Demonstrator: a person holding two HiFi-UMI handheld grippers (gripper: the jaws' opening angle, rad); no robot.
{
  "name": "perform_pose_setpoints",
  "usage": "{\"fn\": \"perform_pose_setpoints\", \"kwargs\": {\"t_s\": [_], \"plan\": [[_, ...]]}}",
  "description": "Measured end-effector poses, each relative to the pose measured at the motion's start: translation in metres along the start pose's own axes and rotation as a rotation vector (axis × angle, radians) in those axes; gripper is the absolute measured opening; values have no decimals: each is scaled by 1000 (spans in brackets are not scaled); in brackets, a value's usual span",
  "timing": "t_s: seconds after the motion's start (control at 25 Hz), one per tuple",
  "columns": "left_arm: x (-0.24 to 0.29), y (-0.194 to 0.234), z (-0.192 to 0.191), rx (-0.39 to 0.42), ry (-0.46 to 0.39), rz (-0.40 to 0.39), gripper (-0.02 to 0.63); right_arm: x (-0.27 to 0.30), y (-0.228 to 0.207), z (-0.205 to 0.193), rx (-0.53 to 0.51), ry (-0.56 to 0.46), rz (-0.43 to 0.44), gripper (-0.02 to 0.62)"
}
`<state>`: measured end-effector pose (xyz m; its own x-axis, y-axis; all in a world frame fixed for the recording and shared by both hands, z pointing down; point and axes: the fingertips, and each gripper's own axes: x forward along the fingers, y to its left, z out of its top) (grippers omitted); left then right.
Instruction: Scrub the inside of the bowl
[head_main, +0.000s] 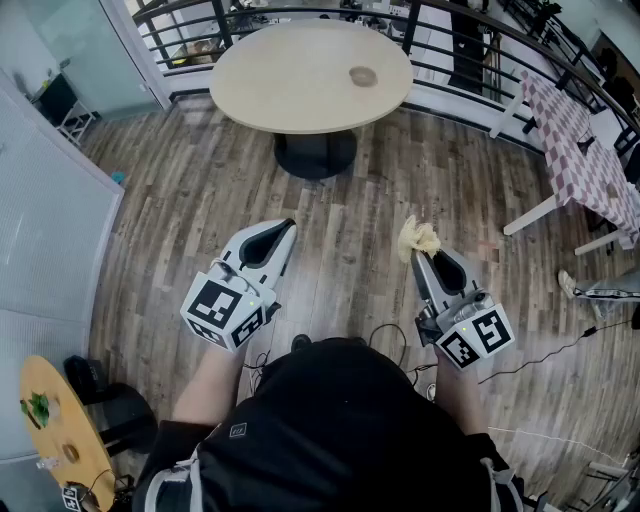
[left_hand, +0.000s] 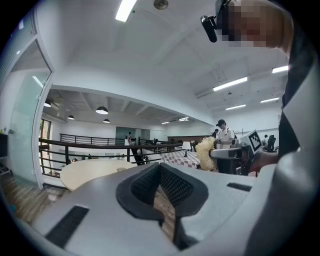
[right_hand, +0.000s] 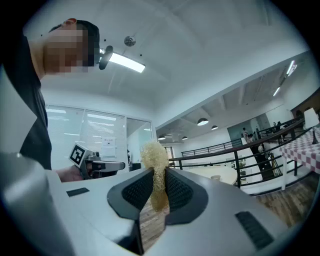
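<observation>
At the far left edge stands a small yellow side table (head_main: 45, 420). The left gripper (head_main: 287, 228) hovers over the wooden floor (head_main: 180, 190), and its fingers (left_hand: 142, 186) are pressed together at the tips with nothing between them. Ahead, between the two grippers and well apart from both, is the round tabletop (head_main: 290, 75). The bowl (head_main: 362, 75), small and brownish, sits on the right part of it, far from either gripper. The right gripper (head_main: 420, 256) is held about level with the left one, also over the floor. Its fingers (right_hand: 131, 192) are clenched on a pale yellow fibrous scrub pad (right_hand: 155, 156), which sticks out past the tips as a ragged tuft. Further right stands a table with a checked cloth (head_main: 585, 150).
</observation>
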<state>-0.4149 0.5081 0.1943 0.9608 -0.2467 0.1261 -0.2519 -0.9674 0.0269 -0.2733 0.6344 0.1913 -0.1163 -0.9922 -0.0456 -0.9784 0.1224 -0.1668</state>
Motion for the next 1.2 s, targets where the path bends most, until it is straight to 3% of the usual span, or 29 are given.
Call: {"fn": "perform_pose_setpoints", "kwargs": {"t_s": [0.36, 0.6, 0.8, 1.2], "plan": [[18, -26, 0, -1, 13, -10, 8, -28, -24, -4, -3, 10, -15, 75], [32, -45, 0, -9, 22, 25, 8, -64, -53, -1, 86, -28, -10, 77], [42, -65, -4, -18, 20, 23, 8, -84, -64, -4, 89, -12, -3, 77], [102, -37, -28, -88, 27, -9, 8, -51, -106, -11, 92, 20, -23, 77]]}}
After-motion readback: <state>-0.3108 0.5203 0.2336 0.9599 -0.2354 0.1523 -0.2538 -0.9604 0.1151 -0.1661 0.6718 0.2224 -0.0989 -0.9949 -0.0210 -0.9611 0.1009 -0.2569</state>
